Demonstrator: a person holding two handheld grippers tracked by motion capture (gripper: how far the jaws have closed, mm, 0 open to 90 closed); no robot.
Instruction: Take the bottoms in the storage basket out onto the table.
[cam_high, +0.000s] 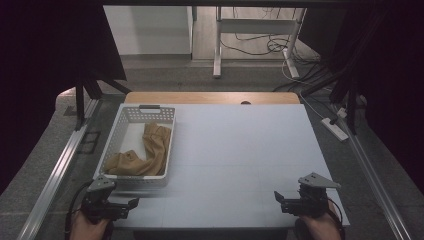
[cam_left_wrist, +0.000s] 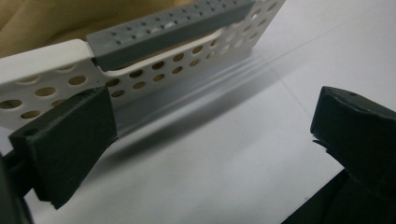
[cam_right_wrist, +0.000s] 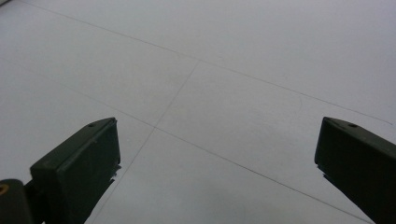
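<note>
A white perforated basket (cam_high: 112, 150) stands on the left half of the white table (cam_high: 240, 155), with a tan cloth (cam_high: 145, 152) lying crumpled inside it. My left gripper (cam_high: 131, 204) rests low at the table's front left, just in front of the basket's near wall, jaws wide apart and empty. In the left gripper view the basket wall (cam_left_wrist: 51, 77) with its grey handle (cam_left_wrist: 168, 28) is close ahead, and the left gripper (cam_left_wrist: 212, 140) holds nothing. My right gripper (cam_high: 278, 197) sits at the front right, open and empty; in the right gripper view the right gripper (cam_right_wrist: 215, 158) faces bare table.
A wooden strip (cam_high: 210, 97) runs along the table's far edge. Metal rails (cam_high: 55, 170) flank the table on both sides. A desk frame (cam_high: 257, 35) and cables lie on the floor beyond. A power strip (cam_high: 336, 128) lies off the right side.
</note>
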